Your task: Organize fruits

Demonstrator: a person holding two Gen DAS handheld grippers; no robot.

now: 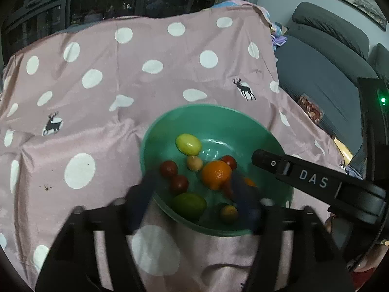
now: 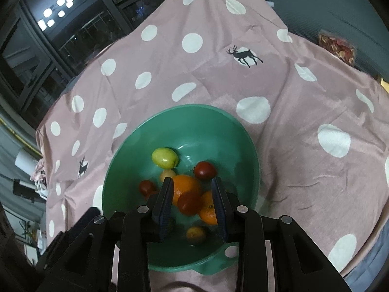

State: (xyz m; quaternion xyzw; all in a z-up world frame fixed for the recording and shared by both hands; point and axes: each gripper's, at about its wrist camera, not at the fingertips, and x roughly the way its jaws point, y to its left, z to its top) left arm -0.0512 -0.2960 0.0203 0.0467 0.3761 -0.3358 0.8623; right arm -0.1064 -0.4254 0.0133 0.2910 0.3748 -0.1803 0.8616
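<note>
A green bowl sits on a pink dotted cloth and holds several fruits. Among them are a yellow-green fruit, a large orange, a second orange, red tomatoes and a dark green fruit. My left gripper hangs over the bowl's near side, blurred and wide open, gripping nothing. My right gripper is over the bowl with its pads slightly apart. A red tomato lies below the gap, untouched. Its finger reaches in from the right.
The pink cloth with white dots and deer prints covers the table around the bowl. A grey sofa stands at the right, with a clear snack packet at the cloth's edge. Dark windows lie behind.
</note>
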